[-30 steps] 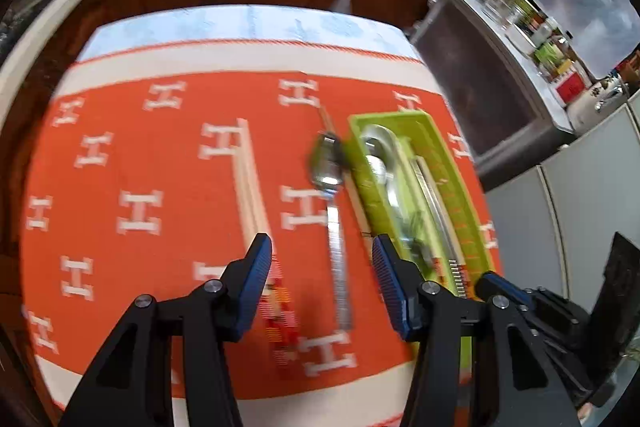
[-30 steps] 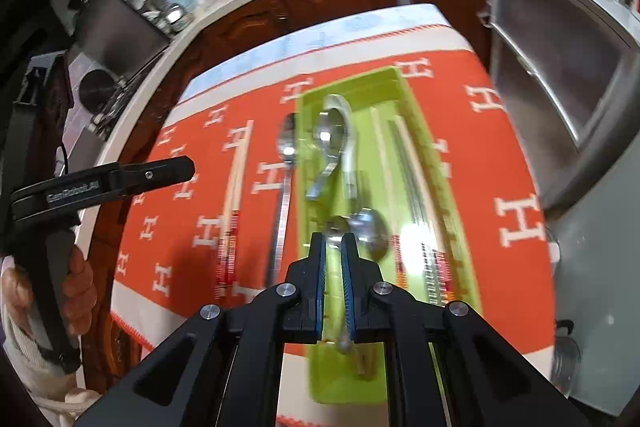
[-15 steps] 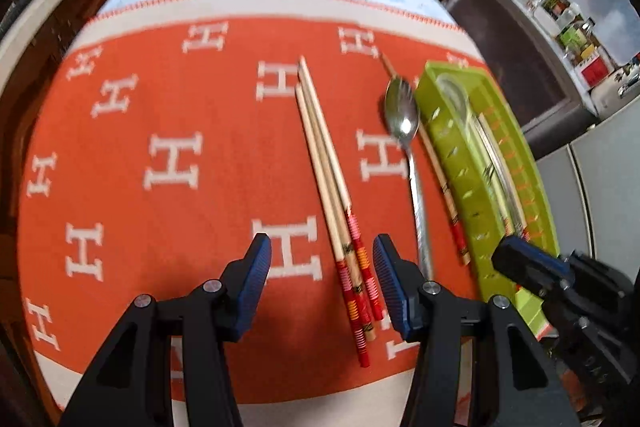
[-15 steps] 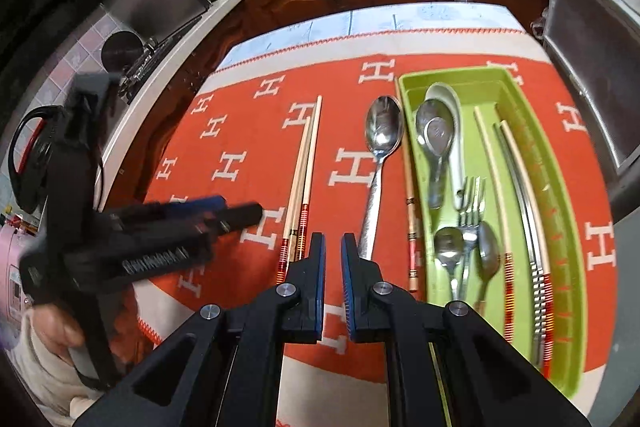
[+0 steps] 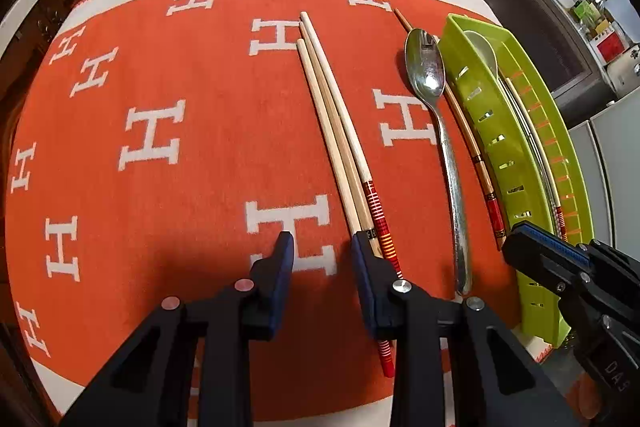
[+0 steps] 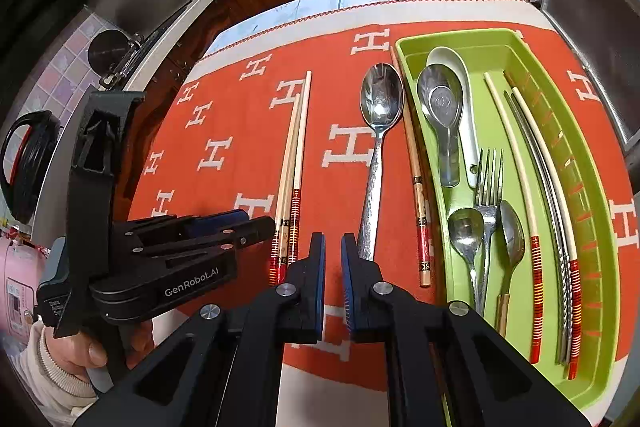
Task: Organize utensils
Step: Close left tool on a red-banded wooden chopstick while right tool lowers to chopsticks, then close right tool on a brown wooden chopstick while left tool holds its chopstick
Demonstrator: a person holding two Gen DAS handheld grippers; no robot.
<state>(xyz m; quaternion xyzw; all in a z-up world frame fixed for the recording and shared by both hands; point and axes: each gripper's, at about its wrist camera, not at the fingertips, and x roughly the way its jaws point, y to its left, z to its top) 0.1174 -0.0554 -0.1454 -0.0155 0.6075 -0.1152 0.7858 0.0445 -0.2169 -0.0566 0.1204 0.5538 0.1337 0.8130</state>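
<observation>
- Two chopsticks (image 5: 340,147) lie on the worktop at 9 o'clock of the green tray (image 5: 532,163).
- Left tongs (image 5: 322,247) have just been narrowing, nothing pinched; chopsticks lie outside the right-hand finger.
- Right tongs (image 6: 333,251) pressed together, empty.
- Next: shift toward 3 o'clock to straddle the pair.

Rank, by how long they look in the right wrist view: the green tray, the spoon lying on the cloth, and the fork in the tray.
1. green tray, by far the longest.
2. spoon on the cloth.
3. fork, though part of its handle is hidden among other cutlery, so this place is less sure.
</observation>
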